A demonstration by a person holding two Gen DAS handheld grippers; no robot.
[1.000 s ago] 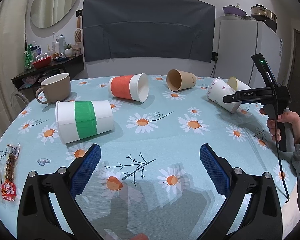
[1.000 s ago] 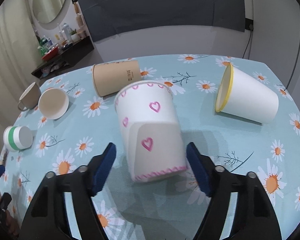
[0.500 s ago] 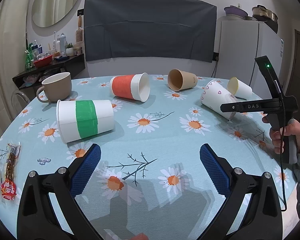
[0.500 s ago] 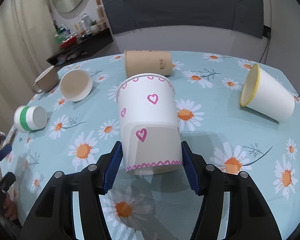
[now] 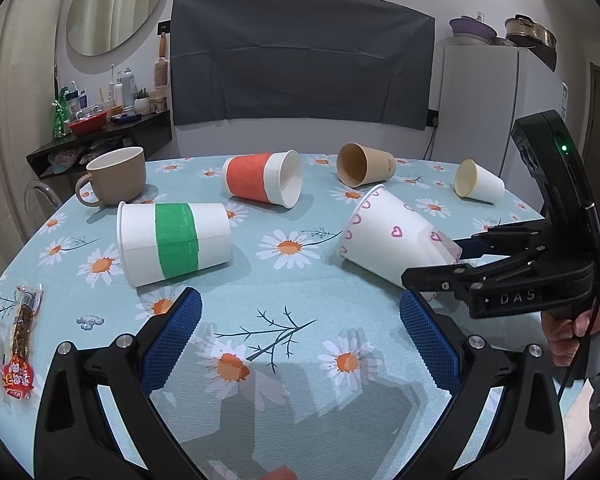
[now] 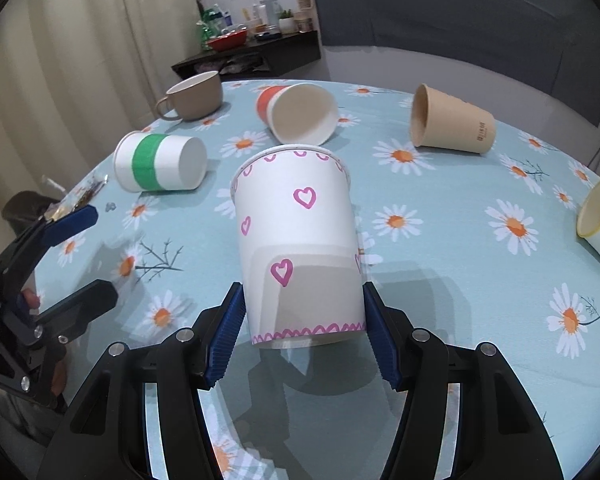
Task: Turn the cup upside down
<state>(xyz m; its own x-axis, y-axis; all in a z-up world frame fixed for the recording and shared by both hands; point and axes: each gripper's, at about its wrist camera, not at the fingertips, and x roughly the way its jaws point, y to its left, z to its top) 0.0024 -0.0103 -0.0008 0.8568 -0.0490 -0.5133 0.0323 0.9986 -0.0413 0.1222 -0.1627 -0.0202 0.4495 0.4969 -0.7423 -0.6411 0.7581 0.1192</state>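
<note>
A white paper cup with pink hearts [image 6: 300, 240] is held tilted, its mouth pointing away from me and down toward the table. My right gripper [image 6: 302, 334] is shut on the cup near its base; both blue pads touch its sides. In the left wrist view the cup [image 5: 384, 236] sits at centre right with its rim low over the daisy tablecloth [image 5: 284, 304], and the right gripper [image 5: 452, 264] grips it from the right. My left gripper [image 5: 300, 344] is open and empty over the table's near edge.
Lying on their sides are a green-banded cup [image 5: 172, 240], an orange-banded cup [image 5: 260, 184], a brown cup [image 5: 364, 166] and a yellow-rimmed cup [image 5: 478, 184]. A beige mug [image 5: 116, 176] stands at the far left. Snack packets [image 5: 20, 344] lie at the left edge.
The right gripper closed on the heart cup and carried it left, toward the table's middle and nearer the left gripper. The left gripper has hardly moved.
</note>
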